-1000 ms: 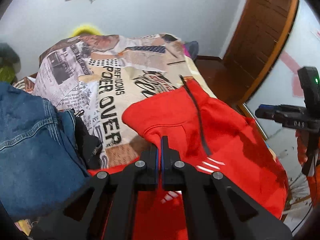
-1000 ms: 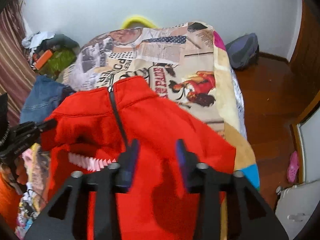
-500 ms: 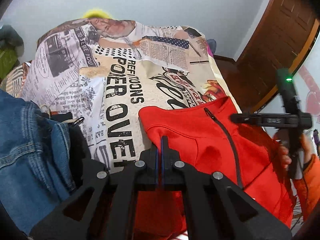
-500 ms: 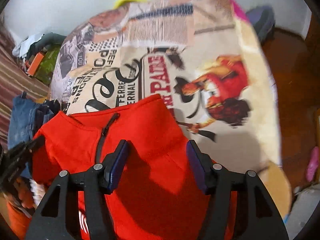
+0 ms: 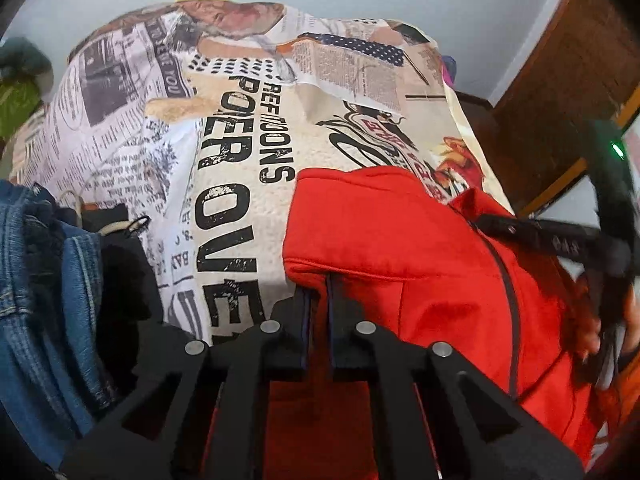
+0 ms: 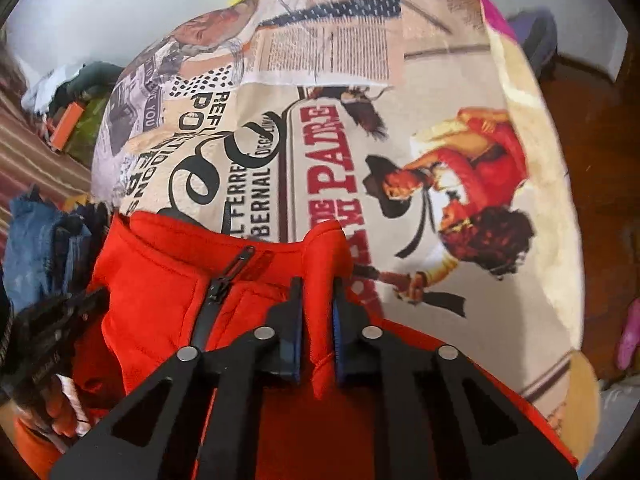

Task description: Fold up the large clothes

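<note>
A red zip-up jacket (image 5: 400,240) lies on the newspaper-print bedspread (image 5: 240,140), collar end farthest from me. My left gripper (image 5: 318,284) pinches a fold at the jacket's left shoulder edge; its jaws are opening slightly, with red cloth still between the pads. In the right wrist view the jacket (image 6: 160,280) shows its black zipper (image 6: 224,280). My right gripper (image 6: 318,284) is closing, and a ridge of red cloth beside the collar is squeezed between its pads. Each gripper shows at the edge of the other's view: the right gripper (image 5: 560,236), the left gripper (image 6: 52,320).
Blue jeans (image 5: 32,280) and a dark garment (image 5: 124,264) are piled on the bed's left side. A wooden door (image 5: 560,80) and wooden floor (image 6: 592,160) lie to the right, with a pink slipper (image 6: 630,336) and a grey bag (image 6: 536,36) on the floor.
Both grippers came down toward the bed with the jacket. The right gripper, open before, has closed on a fold by the collar. The left gripper's jaws have parted a crack.
</note>
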A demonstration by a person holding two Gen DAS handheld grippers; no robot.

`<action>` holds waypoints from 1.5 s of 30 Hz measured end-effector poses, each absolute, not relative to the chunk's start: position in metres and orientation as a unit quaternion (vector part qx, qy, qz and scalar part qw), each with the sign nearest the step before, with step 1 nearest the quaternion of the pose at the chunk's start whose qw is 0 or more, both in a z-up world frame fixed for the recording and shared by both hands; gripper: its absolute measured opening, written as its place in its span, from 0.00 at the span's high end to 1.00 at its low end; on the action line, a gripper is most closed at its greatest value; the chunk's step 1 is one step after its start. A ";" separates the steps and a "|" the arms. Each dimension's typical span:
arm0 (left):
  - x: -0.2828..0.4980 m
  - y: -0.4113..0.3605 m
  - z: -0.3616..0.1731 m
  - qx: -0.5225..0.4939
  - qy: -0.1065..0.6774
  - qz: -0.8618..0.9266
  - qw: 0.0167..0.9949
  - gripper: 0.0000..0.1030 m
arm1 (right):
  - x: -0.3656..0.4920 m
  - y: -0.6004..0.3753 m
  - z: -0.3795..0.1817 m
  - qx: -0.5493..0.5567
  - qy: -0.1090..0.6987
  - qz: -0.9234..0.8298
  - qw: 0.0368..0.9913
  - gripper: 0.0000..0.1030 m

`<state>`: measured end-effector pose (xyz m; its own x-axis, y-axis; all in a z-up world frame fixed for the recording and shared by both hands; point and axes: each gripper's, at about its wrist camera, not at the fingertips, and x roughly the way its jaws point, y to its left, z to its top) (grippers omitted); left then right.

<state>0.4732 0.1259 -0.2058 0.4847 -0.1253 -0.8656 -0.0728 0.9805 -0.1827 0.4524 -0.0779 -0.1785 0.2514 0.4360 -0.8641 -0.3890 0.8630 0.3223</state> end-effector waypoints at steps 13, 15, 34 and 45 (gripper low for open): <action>0.388 0.101 -0.097 -0.071 0.412 -0.103 0.903 1.00 | 0.343 -0.121 -0.055 -0.004 0.422 0.281 0.862 0.92; 0.359 0.094 -0.079 -0.056 0.398 -0.113 0.909 1.00 | 0.313 -0.129 -0.040 -0.009 0.404 0.286 0.869 0.92; 0.211 0.073 -0.146 0.009 0.469 -0.087 0.879 0.99 | 0.170 -0.151 -0.108 -0.013 0.458 0.264 0.849 0.90; 0.182 0.100 -0.131 0.018 0.447 -0.047 0.893 0.47 | 0.157 -0.176 -0.079 -0.019 0.446 0.253 0.858 0.86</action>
